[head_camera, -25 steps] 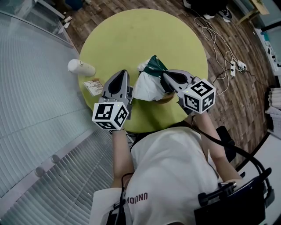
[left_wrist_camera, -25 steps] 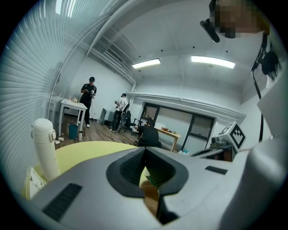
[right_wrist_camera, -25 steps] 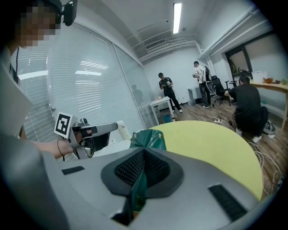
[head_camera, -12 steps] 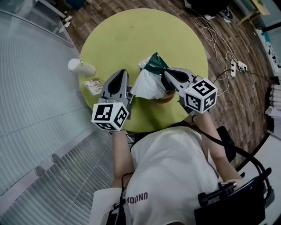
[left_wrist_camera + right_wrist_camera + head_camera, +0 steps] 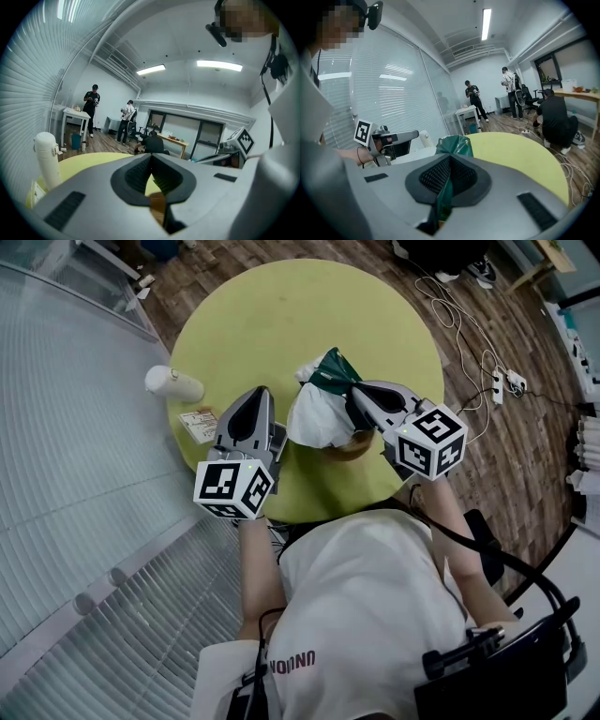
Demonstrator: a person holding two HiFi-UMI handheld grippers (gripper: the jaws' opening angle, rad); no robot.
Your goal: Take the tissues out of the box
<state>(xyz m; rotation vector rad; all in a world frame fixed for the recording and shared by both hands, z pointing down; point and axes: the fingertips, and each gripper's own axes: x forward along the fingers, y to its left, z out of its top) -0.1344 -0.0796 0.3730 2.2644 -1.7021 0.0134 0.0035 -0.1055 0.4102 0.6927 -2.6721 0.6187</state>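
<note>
A green soft tissue pack (image 5: pixel 330 376) hangs above the round yellow-green table (image 5: pixel 281 315), with a white tissue (image 5: pixel 317 420) bulging out of its lower side. My right gripper (image 5: pixel 352 396) is shut on the pack's green wrapper, which shows pinched between the jaws in the right gripper view (image 5: pixel 449 157), the pack (image 5: pixel 454 144) rising just beyond them. My left gripper (image 5: pixel 262 393) hovers to the left of the tissue, apart from it. Its jaws meet at the tips in the left gripper view (image 5: pixel 151 157) with nothing between them.
A white bottle (image 5: pixel 172 383) lies near the table's left edge, next to a printed card (image 5: pixel 199 425). The bottle (image 5: pixel 47 157) stands left of the left gripper. Cables and a power strip (image 5: pixel 495 381) lie on the wooden floor at right. People stand in the far room.
The right gripper has shifted slightly with the pack, and the hanging tissue has moved a little to the right. The left gripper has barely moved.
</note>
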